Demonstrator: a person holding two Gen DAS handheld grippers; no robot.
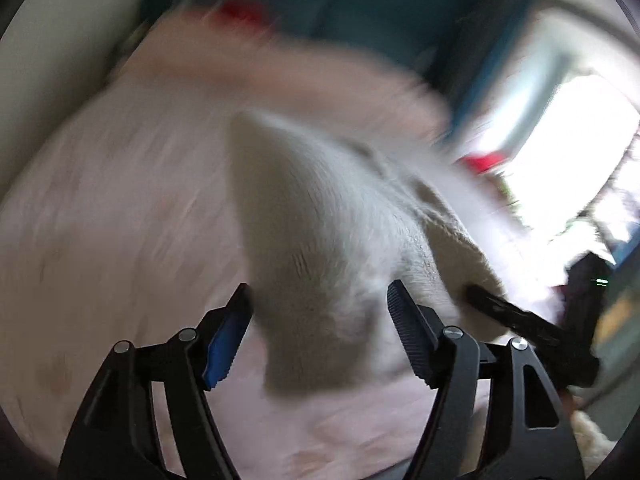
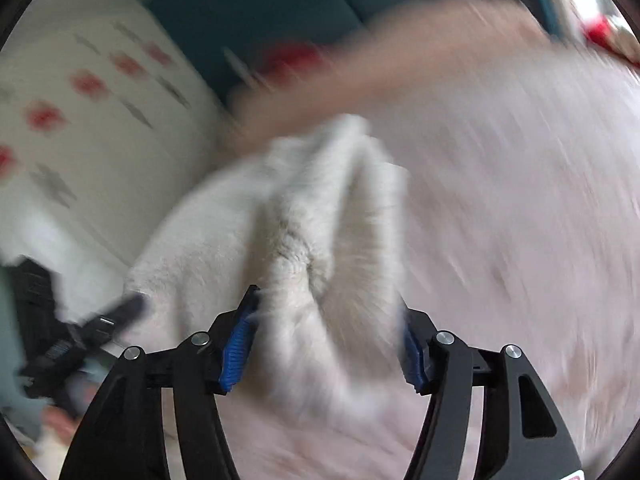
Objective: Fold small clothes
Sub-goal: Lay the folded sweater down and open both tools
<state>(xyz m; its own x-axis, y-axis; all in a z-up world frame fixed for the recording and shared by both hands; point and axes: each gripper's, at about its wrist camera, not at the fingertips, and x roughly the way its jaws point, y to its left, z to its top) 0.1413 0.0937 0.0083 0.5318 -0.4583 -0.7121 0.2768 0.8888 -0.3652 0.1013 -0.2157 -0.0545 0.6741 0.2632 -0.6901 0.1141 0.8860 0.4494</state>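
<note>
A white fluffy knit garment (image 1: 320,208) lies bunched on a pink bed cover (image 1: 120,220), blurred by motion. In the left wrist view my left gripper (image 1: 320,300) stands open, with the garment's near end loose between its spread fingers. One black finger of the other tool (image 1: 500,308) pokes into the cloth at the right. In the right wrist view the garment (image 2: 320,200) rises in two folds between the blue pads of my right gripper (image 2: 326,300). That gripper is open too, its pads beside the cloth without pinching it.
The pink bed cover (image 2: 520,200) fills most of both views. A white pillow with red marks (image 2: 100,120) lies at the left, against a teal backdrop (image 2: 260,8). A bright window (image 1: 560,140) and a red item (image 1: 484,160) are at the right.
</note>
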